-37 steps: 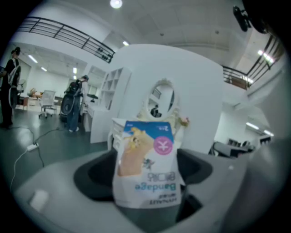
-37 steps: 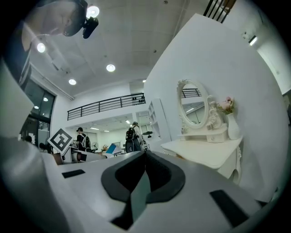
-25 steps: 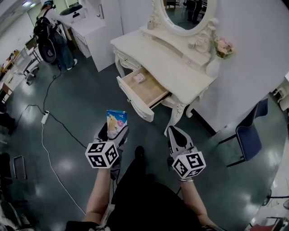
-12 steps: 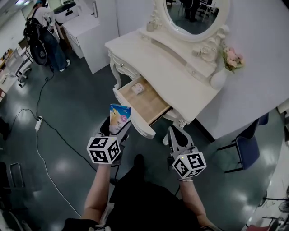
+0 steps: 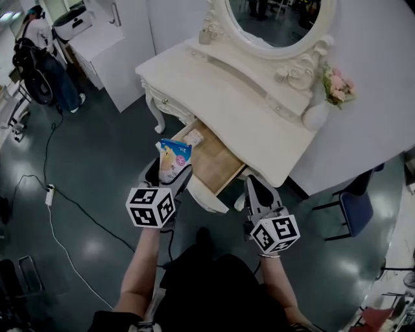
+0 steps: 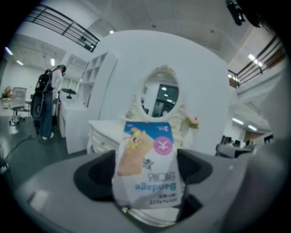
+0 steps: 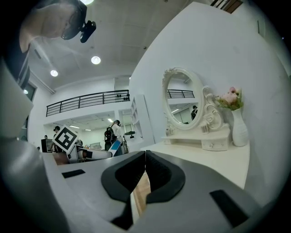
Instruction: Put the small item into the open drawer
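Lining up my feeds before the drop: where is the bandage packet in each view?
Head view: packet left of centre, in the left gripper, just left of the drawer.
Left gripper view: dead centre, clamped between the jaws.
Right gripper view: likely the small blue-white sliver left of centre.
Shared landmark: the oval mirror.

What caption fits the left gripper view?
A bandage packet clamped in the left tongs, facing the dressing table and oval mirror.

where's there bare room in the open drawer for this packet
The drawer is bare wood from its front wall up to the tabletop edge. Only its back left corner is taken, by a small pale item. The tabletop is crowded only along the mirror.
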`<state>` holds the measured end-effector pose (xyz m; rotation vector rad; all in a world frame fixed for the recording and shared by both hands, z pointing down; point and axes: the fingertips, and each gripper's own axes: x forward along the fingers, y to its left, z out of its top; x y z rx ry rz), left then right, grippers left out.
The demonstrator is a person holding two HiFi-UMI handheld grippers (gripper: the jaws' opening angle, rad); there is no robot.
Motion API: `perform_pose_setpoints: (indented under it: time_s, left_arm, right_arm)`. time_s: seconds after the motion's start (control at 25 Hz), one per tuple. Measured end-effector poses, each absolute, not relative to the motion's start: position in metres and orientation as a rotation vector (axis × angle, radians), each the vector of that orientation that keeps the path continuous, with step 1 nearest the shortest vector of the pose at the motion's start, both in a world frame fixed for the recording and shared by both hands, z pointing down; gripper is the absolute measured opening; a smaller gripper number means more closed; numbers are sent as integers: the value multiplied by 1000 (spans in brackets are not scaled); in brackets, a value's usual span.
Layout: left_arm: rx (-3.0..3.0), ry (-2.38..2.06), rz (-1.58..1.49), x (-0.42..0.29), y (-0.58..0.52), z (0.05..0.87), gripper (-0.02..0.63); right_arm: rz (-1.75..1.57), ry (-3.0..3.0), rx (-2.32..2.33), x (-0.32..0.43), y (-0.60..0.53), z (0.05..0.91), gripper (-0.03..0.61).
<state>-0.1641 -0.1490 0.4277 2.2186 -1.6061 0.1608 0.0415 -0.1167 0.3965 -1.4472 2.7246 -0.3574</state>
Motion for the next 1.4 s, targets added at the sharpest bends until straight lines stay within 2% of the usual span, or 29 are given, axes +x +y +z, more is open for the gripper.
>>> perform_pose_setpoints:
  time_s: [0.72, 1.4]
  left_arm:
    - [2307, -1402, 358, -118, -230, 476, 426]
    - [2284, -1211, 774, -74, -256, 571, 426]
  right_arm:
    - [-419, 2620, -1644, 67, -153, 415, 5]
    - [-502, 2533, -1741, 106, -173, 434, 5]
